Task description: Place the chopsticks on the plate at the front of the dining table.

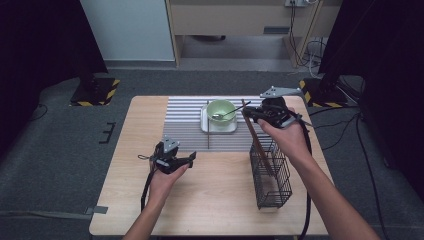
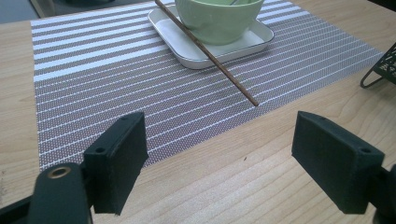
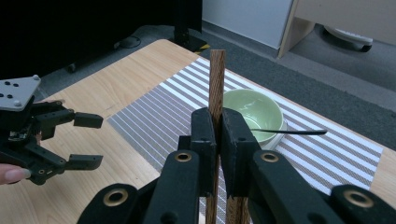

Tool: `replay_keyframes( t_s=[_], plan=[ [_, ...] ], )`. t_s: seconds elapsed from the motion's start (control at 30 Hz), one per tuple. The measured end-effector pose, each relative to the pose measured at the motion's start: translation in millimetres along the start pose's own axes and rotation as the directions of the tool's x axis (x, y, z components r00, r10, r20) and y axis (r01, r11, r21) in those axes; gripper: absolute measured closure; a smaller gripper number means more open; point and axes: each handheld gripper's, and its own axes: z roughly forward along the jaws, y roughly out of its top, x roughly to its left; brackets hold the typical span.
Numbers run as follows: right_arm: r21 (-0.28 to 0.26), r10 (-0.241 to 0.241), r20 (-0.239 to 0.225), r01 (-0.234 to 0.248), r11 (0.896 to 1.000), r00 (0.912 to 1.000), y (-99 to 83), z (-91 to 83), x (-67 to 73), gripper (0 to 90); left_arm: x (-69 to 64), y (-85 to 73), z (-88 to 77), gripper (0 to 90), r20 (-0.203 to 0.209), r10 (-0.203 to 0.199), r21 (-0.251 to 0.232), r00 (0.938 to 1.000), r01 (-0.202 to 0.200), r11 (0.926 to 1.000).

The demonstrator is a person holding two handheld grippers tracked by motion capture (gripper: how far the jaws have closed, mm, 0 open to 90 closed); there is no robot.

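Observation:
My right gripper is shut on a brown wooden chopstick above the mat's right edge. The stick slants down from the jaws, and its lower end is inside a black wire basket. A second chopstick lies on the striped placemat, leaning on the rim of a white square plate. A green bowl on that plate holds a spoon. My left gripper stands open and holds nothing, just in front of the mat's near edge.
The wire basket's corner stands to the right of the left gripper. Bare wooden tabletop stretches from the mat to the near edge. Dark stands with hazard-striped bases sit on the floor beyond the table's far corners.

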Motion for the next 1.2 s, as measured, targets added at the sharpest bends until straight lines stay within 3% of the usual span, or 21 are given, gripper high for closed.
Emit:
replay_keyframes(
  t_s=[0.37,0.6,0.77,1.0,1.2],
  plan=[
    [-0.056,0.01,0.005,-0.009,0.998,0.9999,14.5,-17.1,-1.2,84.6,-3.5,8.8,-5.2,14.3,0.028,-0.02,-0.047,0.9994,0.022,0.9987],
    [-0.097,0.002,0.006,-0.001,0.995,1.0,26.1,-30.4,-1.4,84.6,-6.6,15.3,-8.5,13.2,0.051,-0.011,-0.074,0.9986,0.014,0.9972],
    [-0.136,0.006,0.006,-0.005,0.991,1.0,34.5,-40.8,-2.3,84.6,-8.9,20.5,-11.1,13.1,0.065,-0.028,-0.095,0.9975,0.034,0.9949],
    [-0.174,-0.021,0.013,0.023,0.984,0.9997,48.9,-56.3,5.7,84.6,-16.5,31.1,-17.0,13.2,0.067,-0.015,-0.127,0.9976,0.024,0.9916],
    [-0.205,-0.023,0.001,0.022,0.978,0.9997,56.1,-54.7,12.7,84.6,-20.3,35.5,-16.6,14.1,0.085,-0.018,-0.136,0.9962,0.03,0.9902]
  ],
)
